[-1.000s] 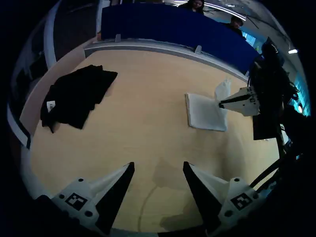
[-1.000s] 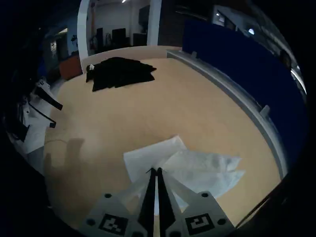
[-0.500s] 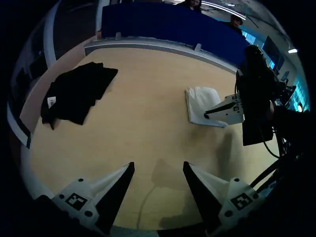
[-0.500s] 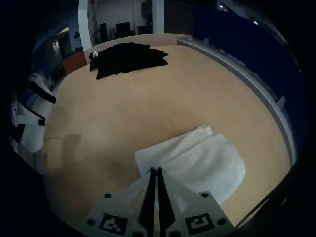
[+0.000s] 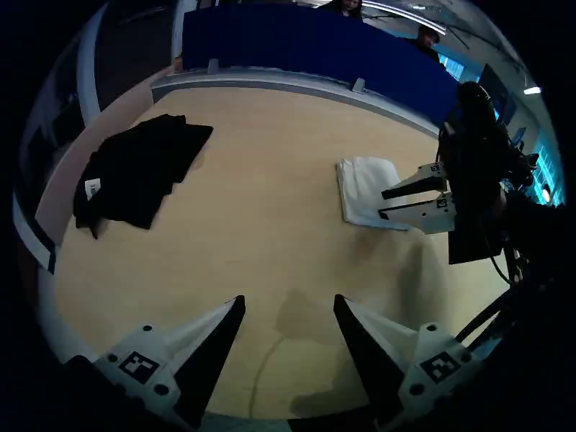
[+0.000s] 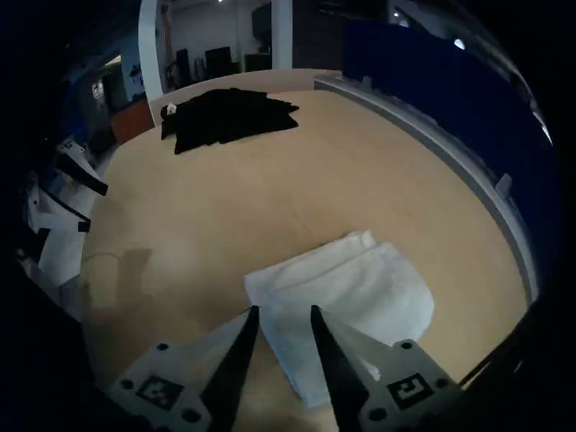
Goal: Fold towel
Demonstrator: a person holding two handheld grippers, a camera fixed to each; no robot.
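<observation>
Since towel [image 6: 345, 288] lies folded flat on table [image 5: 273, 187], R gripper [image 6: 282, 309] sits part-open over its near edge, empty; L gripper [image 5: 288, 297] wide open, empty, well clear, prob. on standby

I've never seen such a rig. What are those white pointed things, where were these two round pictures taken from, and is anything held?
No robot here: a person carries hand-held tongs in each hand, each with a camera looking along its two fingers. The left gripper view shows the left tongs at the bottom and, farther off, the right tongs at the folded white towel. The right gripper view looks from the right tongs down onto that towel. A black cloth also lies on the wooden table. Both tongs are open, holding nothing.
</observation>
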